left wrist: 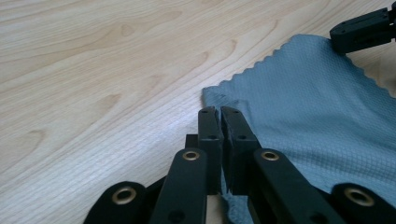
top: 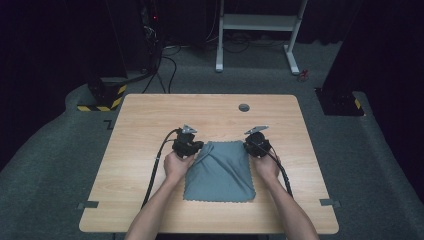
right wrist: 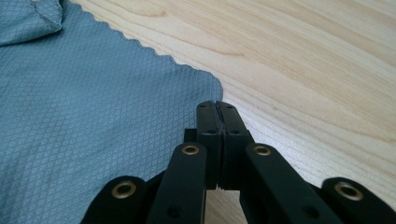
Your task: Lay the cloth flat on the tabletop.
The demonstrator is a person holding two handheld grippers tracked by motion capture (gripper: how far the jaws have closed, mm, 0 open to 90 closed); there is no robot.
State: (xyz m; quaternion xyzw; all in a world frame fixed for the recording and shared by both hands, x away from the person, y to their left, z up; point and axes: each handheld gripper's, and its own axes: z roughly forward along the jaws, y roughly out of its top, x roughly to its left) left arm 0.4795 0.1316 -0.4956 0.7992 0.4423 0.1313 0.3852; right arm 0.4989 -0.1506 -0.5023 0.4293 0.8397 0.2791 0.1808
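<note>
A grey-blue cloth [top: 220, 172] with scalloped edges lies on the wooden table [top: 150, 115], its far left part rumpled and folded in. My left gripper [top: 196, 148] is at the cloth's far left corner. In the left gripper view its jaws [left wrist: 219, 112] are shut, with a strip of the cloth [left wrist: 317, 107] pinched between them lower down. My right gripper [top: 252, 147] is at the far right corner. Its jaws [right wrist: 216, 105] are pressed together where the corner of the cloth [right wrist: 93, 107] runs into them. The right gripper [left wrist: 334, 37] also appears far off in the left gripper view.
A round cable hole [top: 244, 107] sits near the table's far edge. Grey tape marks [top: 88, 204] [top: 330, 202] lie at the near left and right edges. Both forearms come in from the near edge. A white desk frame [top: 257, 22] stands on the floor beyond.
</note>
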